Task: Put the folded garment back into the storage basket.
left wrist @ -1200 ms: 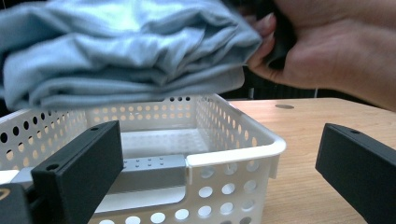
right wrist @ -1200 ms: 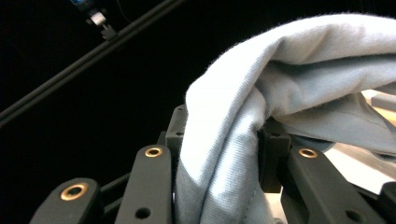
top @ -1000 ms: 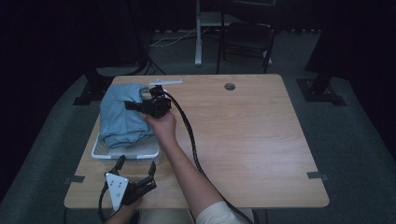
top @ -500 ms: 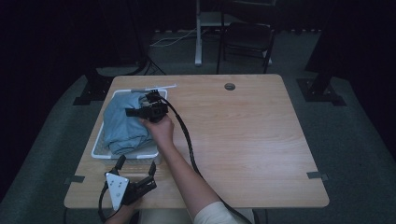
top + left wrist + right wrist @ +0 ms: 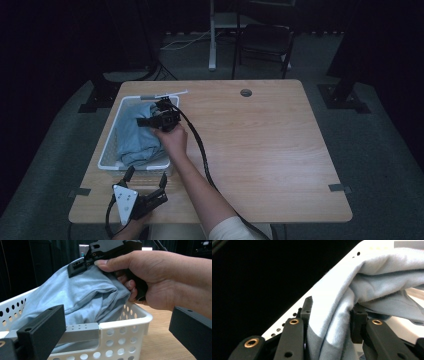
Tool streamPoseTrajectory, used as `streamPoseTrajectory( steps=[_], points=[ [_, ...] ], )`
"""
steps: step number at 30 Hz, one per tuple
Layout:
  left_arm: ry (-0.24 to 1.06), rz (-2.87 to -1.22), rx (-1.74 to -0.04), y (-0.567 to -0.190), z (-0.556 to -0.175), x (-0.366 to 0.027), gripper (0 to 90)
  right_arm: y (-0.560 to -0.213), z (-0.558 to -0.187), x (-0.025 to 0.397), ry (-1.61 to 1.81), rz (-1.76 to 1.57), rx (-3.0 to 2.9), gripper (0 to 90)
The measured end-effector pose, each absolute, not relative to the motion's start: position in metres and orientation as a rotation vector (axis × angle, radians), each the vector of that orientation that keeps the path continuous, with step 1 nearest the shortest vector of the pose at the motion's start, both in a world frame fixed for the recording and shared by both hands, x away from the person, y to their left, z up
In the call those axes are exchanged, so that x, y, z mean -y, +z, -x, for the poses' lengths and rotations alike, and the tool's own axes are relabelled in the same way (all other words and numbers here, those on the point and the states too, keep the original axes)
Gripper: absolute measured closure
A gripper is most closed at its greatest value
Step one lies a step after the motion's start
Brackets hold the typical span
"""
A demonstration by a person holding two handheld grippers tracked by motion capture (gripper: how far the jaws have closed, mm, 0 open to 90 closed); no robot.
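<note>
Right gripper [image 5: 152, 117] fingers clamped on blue cloth [image 5: 136, 137] over white basket [image 5: 107, 155]; left gripper [image 5: 145, 181] fingers spread wide, empty, near basket on surface [image 5: 260, 150].

Soft matt blue cloth [image 5: 136, 137], perforated white plastic basket [image 5: 111, 134], wood-grain table [image 5: 260, 145].

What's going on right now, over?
Right gripper shut on shirt, over basket. Left gripper open, idle at near table edge. Nothing in the way.
</note>
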State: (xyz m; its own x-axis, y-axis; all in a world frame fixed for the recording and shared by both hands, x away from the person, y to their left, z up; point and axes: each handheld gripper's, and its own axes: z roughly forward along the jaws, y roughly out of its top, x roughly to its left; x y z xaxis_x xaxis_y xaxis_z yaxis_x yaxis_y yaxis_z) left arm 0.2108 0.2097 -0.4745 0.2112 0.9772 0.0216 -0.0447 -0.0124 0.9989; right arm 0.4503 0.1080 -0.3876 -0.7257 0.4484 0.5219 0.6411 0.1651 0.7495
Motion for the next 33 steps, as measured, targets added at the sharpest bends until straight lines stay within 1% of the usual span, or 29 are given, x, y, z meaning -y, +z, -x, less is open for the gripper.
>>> streamPoseTrajectory(
  steps=[7, 18, 20, 23, 24, 26, 28, 30, 32, 33],
  points=[
    [1.082, -1.282, -1.012, -0.475, -0.211, -0.210, 2.1, -0.385, -0.447, -0.123, -1.483, 1.088, 2.416, 64.7],
    [1.082, -1.281, -1.012, -0.475, -0.211, -0.210, 2.1, -0.385, -0.441, -0.146, -1.264, 1.063, 2.706, 60.0],
    [1.082, -1.281, -1.012, -0.475, -0.211, -0.210, 2.1, -0.385, -0.443, -0.146, -1.244, 1.059, 2.698, 55.1],
    [1.082, -1.280, -1.012, -0.475, -0.211, -0.210, 2.1, -0.386, -0.443, -0.145, -1.221, 1.050, 2.677, 53.4],
    [1.081, -1.280, -1.012, -0.475, -0.211, -0.210, 2.1, -0.385, -0.444, -0.145, -1.208, 1.045, 2.678, 51.1],
    [1.080, -1.281, -1.011, -0.475, -0.211, -0.210, 2.1, -0.387, -0.445, -0.145, -1.163, 1.023, 2.670, 40.9],
    [1.080, -1.283, -1.011, -0.475, -0.211, -0.210, 2.1, -0.388, -0.444, -0.145, -1.127, 1.019, 2.684, 37.9],
    [1.080, -1.283, -1.011, -0.475, -0.211, -0.210, 2.1, -0.389, -0.444, -0.144, -1.114, 1.020, 2.678, 32.0],
    [1.080, -1.283, -1.011, -0.475, -0.211, -0.210, 2.1, -0.389, -0.444, -0.144, -1.106, 1.020, 2.683, 30.3],
    [1.079, -1.280, -1.011, -0.475, -0.211, -0.210, 2.1, -0.390, -0.443, -0.145, -1.096, 1.018, 2.688, 28.0]
  ],
)
